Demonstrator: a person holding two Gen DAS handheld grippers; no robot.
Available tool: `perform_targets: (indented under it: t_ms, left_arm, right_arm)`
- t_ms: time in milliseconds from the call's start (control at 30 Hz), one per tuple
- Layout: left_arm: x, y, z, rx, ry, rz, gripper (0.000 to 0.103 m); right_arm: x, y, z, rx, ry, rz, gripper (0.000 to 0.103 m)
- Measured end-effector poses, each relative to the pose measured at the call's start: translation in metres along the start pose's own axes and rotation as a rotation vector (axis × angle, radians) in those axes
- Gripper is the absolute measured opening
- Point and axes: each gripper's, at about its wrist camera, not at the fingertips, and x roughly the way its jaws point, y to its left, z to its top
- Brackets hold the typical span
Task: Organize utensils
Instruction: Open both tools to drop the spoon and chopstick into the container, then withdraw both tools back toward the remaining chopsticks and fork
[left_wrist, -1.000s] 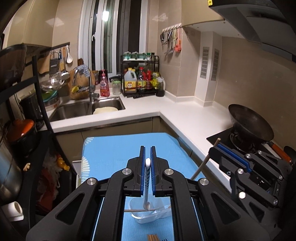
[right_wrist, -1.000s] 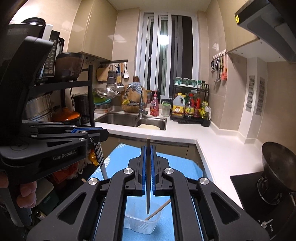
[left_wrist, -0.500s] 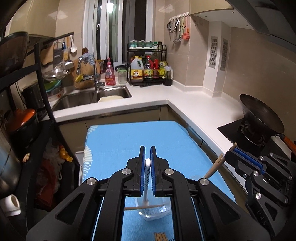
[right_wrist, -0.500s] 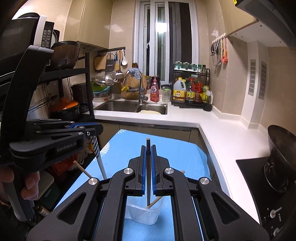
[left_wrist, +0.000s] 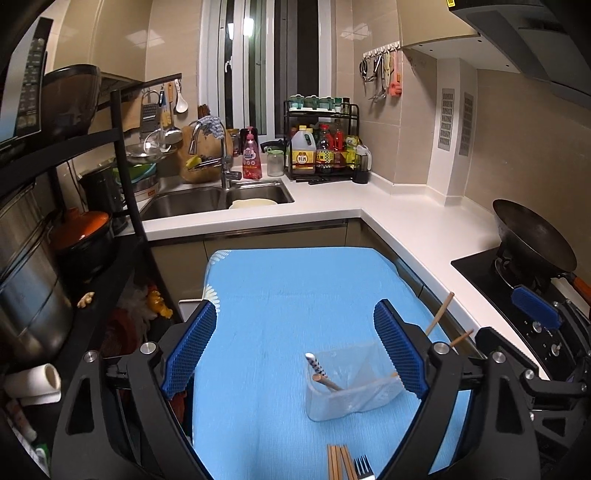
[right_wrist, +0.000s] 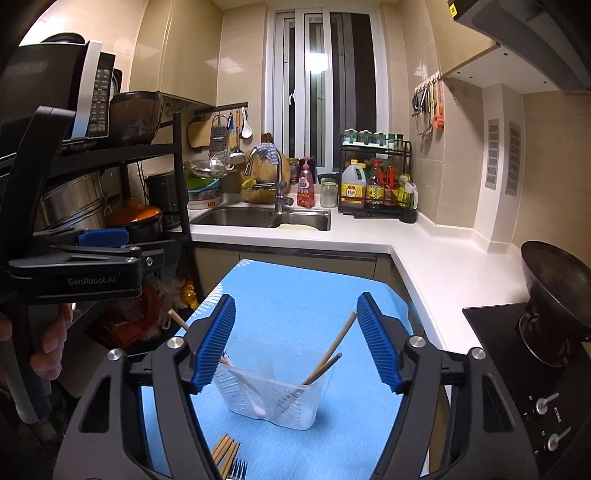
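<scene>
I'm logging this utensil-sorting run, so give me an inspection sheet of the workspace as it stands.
Surface: blue mat over a small table.
Job's things: clear holder upright on the mat, with chopsticks and a white spoon inside; loose chopsticks and a fork lie at the near edge.
Clutter: nothing seen on the mat.
Grippers: left gripper open, empty; right gripper open, empty, above the holder.
Cables: nothing seen.
Surroundings: sink, bottle rack, wok on the stove, pot shelf.

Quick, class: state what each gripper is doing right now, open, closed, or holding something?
Left gripper: open, holding nothing.
Right gripper: open, holding nothing, above the clear utensil holder.
</scene>
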Motion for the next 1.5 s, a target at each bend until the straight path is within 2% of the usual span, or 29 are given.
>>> perform_targets:
  t_ms: [133,267,533,867,1000,1167,1500]
  left_arm:
    - [-0.024,0.003,-0.015,-0.021,0.002,0.002,0.087]
    - [-0.05,0.002,-0.042,-0.028,0.012,0.015,0.089]
    - [-0.102,-0.008,-0.119,-0.005,0.069,0.055,0.091]
    - [-0.147,-0.014,-0.203,-0.02,0.136,0.08,0.091]
    - [-0.161,-0.014,-0.227,-0.05,0.131,0.08,0.091]
    - [-0.17,-0.02,-0.25,-0.036,0.141,0.104,0.091]
    - [-0.169,-0.028,-0.281,-0.015,0.177,0.094,0.091]
  right_arm:
    - [-0.027,0.006,-0.007,0.008,0.0,-0.001,0.077]
    - [-0.057,0.018,-0.028,-0.007,0.017,-0.019,0.081]
    - [-0.12,0.038,-0.093,0.02,0.071,-0.032,0.085]
    - [-0.171,0.058,-0.165,0.024,0.138,-0.053,0.085]
    - [-0.186,0.061,-0.185,0.028,0.145,-0.069,0.085]
    - [-0.202,0.061,-0.202,0.043,0.144,-0.066,0.085]
    - [-0.197,0.061,-0.226,0.066,0.193,-0.064,0.085]
